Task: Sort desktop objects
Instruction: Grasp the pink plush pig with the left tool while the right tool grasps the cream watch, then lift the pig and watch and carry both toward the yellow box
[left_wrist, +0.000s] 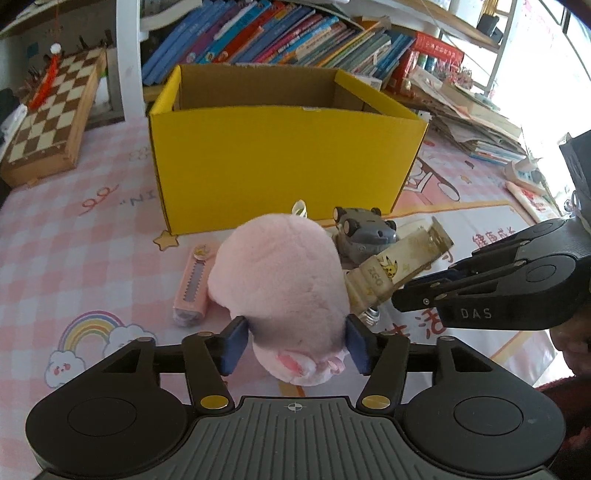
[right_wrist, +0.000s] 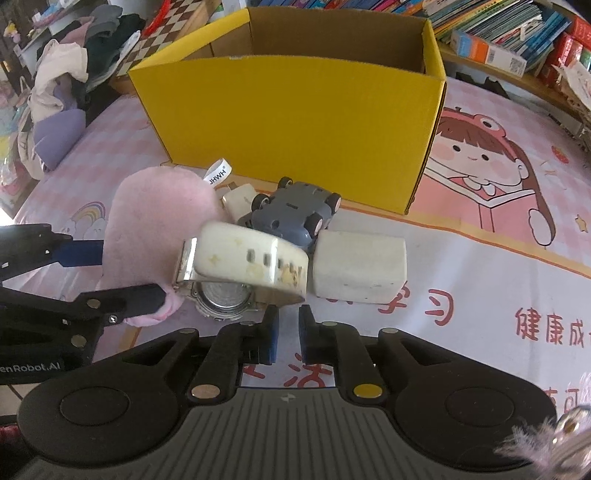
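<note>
Left tongs (left_wrist: 293, 341) clamped on pink plush toy (left_wrist: 280, 273), blue pads pressed into its lower sides near the stitched face. Judged light, soft, compressible; liable to squirm out unless gripped deep across the body, as now. Held low over the desk (left_wrist: 92, 236), just before the yellow box (left_wrist: 280, 158).

Right tongs (right_wrist: 288, 334) nearly together, a narrow gap showing, nothing held; tips just short of the cream watch (right_wrist: 243, 258). Strap judged flexible and smooth, metal case the heavy end; best taken across the strap where it arches up. Watch touching the plush.

Noted around: grey toy car (right_wrist: 291, 212) overturned, wheels up, between watch and box; white block (right_wrist: 360, 267) just beside the strap; small cream plug (right_wrist: 240, 199) behind; pink case (left_wrist: 192, 288) left of the plush. Box wall tall, so a lift over its rim judged necessary. Car and block crowd the watch.
</note>
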